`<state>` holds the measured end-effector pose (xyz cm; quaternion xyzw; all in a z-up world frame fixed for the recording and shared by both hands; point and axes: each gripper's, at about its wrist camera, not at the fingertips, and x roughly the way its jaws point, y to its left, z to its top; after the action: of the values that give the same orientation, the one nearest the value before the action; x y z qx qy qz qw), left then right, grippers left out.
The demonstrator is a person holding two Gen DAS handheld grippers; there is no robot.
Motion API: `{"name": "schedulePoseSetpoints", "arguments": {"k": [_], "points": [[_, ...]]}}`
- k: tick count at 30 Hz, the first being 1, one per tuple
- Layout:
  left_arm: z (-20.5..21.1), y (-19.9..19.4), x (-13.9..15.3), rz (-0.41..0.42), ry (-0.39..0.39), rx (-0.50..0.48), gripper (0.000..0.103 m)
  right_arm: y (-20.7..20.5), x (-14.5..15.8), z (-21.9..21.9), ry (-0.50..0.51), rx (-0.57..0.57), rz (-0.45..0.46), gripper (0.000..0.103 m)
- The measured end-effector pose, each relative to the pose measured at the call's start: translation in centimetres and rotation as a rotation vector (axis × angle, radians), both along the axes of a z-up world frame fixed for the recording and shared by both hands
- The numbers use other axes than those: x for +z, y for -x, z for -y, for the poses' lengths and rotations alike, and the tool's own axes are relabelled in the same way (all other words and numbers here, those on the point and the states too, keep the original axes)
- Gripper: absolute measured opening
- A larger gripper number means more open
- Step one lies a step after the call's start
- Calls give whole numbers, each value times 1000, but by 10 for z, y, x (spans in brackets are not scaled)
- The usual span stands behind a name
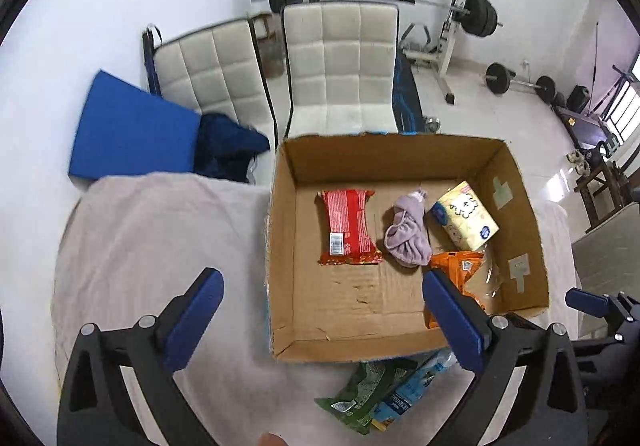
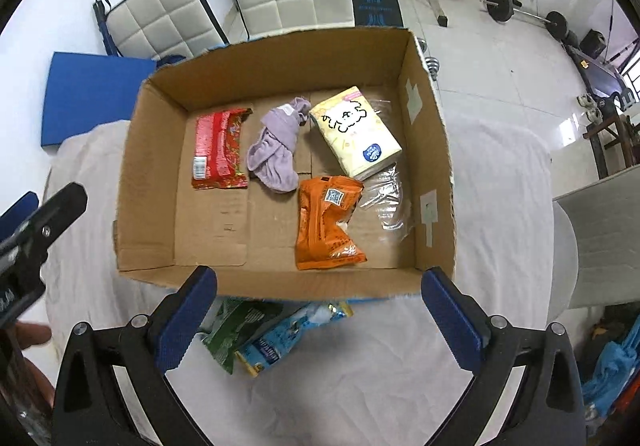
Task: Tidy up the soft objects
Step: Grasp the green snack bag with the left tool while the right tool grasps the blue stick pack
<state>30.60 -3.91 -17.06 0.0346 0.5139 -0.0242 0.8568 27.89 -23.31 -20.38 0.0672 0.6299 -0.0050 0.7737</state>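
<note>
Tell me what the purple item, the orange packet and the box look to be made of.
Purple cloth: soft knit or terry fabric, matte; it bunches into loose folds. Orange packet: thin plastic film, glossy; crinkled, with highlights and a crimped end seam. Cardboard box: corrugated cardboard, matte brown; creased floor, ragged cut rim, tape patches on the right wall.

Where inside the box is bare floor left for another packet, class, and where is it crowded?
Free: the near-left floor of the cardboard box, in front of the red packet. Crowded: the right side, where purple cloth, tissue pack, orange packet and clear wrapper cluster.
</note>
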Motion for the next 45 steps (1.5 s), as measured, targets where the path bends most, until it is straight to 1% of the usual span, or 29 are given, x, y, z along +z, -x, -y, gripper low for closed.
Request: {"name": "schedulePoseSetpoints", "arguments": {"k": [3,5,8,10,11,12,13,16,19,20,24,25,26,27,28,29,30,31,33,37,39,41,42,43,44,45], "points": [[2,12,8,30,-9,-15,102,9,9,2,-12,-20,20,103],[3,20,6,31,-21,-23,102,14,12,4,-23,-32,32,103],[0,30,-13,-41,-7,-16,102,26,9,8,-51,-51,25,103],[-3,38,-35,-108,-3,-7,102,37,-1,11,-72,-59,8,103],[-4,43,-49,-148,-3,-14,102,43,-10,12,-83,-61,-15,103],[-4,45,-59,-171,-5,-19,102,50,-21,14,-113,-65,-48,103],[-3,48,-75,-212,-5,-30,102,57,-33,17,-141,-75,-83,103],[3,52,-112,-309,12,-73,102,74,-66,24,-174,-118,-176,103],[18,54,-140,-362,2,-128,102,87,-95,29,-182,-157,-234,103],[24,54,-148,-377,-13,-148,102,92,-104,31,-191,-169,-252,103],[48,53,-182,-445,-56,-240,101,104,-127,36,-229,-211,-290,102],[53,53,-190,-462,-62,-258,96,106,-130,37,-234,-217,-292,97],[56,53,-195,-475,-58,-270,90,107,-133,37,-238,-219,-293,89],[57,53,-199,-485,-52,-274,76,107,-136,36,-241,-220,-292,84],[56,54,-204,-497,-47,-273,64,107,-139,35,-247,-223,-292,77],[55,56,-208,-514,-38,-267,56,107,-140,35,-257,-230,-288,76],[52,57,-212,-529,-23,-259,46,106,-141,33,-266,-238,-285,76],[47,59,-214,-543,5,-240,42,105,-143,32,-273,-245,-281,76],[29,66,-215,-546,37,-154,40,101,-146,27,-290,-259,-273,76],[-16,89,-216,-591,163,57,39,93,-158,14,-330,-295,-273,76],[-35,102,-217,-601,207,144,39,90,-167,5,-344,-308,-273,76],[-46,111,-218,-606,239,196,39,87,-177,-6,-346,-312,-278,75],[-50,116,-219,-609,251,214,39,86,-182,-11,-329,-314,-279,72],[-53,119,-219,-612,255,224,39,84,-185,-15,-311,-313,-281,62],[-54,121,-219,-613,257,226,39,83,-189,-21,-299,-306,-286,50],[-53,122,-219,-612,255,226,39,82,-193,-26,-283,-293,-294,40]]}}
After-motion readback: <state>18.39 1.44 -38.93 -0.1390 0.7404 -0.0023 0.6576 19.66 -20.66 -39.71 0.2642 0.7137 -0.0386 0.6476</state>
